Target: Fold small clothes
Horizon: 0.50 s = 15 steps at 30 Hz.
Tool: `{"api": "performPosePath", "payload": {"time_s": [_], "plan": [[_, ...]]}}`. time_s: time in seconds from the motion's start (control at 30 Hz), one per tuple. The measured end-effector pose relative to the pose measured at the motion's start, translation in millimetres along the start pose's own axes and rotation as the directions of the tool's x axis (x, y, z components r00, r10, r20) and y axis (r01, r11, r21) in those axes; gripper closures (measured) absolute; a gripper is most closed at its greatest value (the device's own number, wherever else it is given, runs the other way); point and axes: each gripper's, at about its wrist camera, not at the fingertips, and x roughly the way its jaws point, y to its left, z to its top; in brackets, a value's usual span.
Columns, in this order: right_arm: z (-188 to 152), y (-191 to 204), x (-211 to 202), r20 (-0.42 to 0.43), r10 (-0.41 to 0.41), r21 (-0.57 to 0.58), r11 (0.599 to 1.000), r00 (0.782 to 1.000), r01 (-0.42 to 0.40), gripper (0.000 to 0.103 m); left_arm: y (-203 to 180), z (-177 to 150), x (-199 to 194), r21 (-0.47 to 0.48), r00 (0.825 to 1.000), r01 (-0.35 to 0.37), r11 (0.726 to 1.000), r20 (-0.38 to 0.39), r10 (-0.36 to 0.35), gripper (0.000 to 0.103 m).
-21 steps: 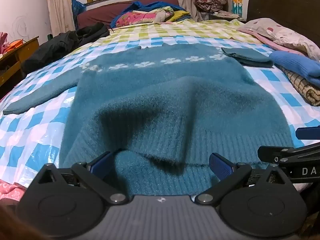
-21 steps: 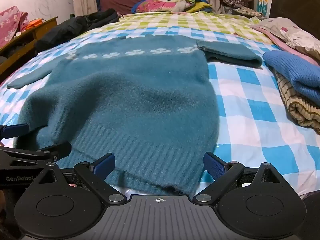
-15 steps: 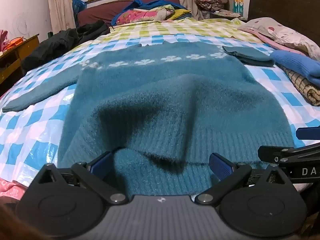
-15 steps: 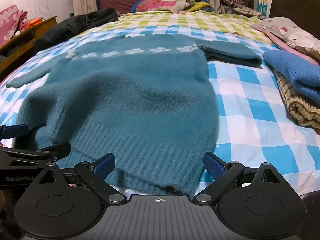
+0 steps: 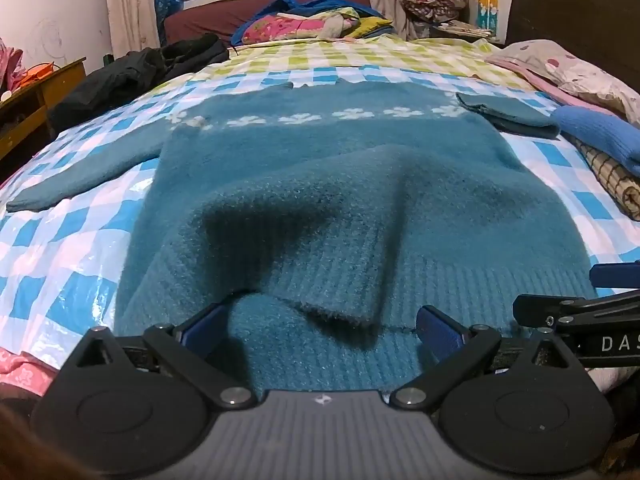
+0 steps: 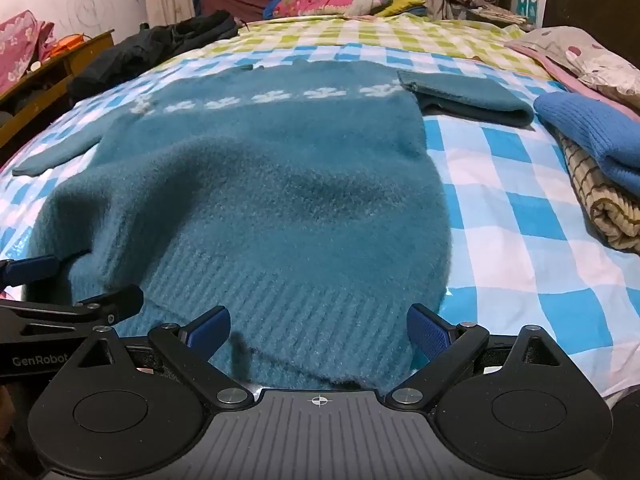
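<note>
Both sets of jaws stand wide open, gripping nothing: our left gripper (image 5: pixel 320 330) and right gripper (image 6: pixel 318 330) hover over the ribbed hem of the teal sweater (image 5: pixel 340 184). It sprawls on the checked bed cover (image 6: pixel 520 208) (hem rumpled, one sleeve folded in), with folded clothes (image 6: pixel 596 160) stacked at right.

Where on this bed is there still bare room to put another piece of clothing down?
Bare checked sheet lies between the teal sweater and the folded stack on the right. The green-checked stretch beyond the sweater's collar is bare too. The far end with the heaped bedding and the black coat is crowded.
</note>
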Motion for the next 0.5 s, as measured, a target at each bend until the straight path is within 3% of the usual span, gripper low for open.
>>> {"api": "performPosePath", "payload": {"time_s": [0.5], "plan": [[7.8,4.9,6.1,0.010,0.008,-0.014,1.000,1.000,-0.008,0.008,6.7,2.5,11.4,-0.028,1.000,-0.004,1.000,-0.014,0.004,0.000]]}}
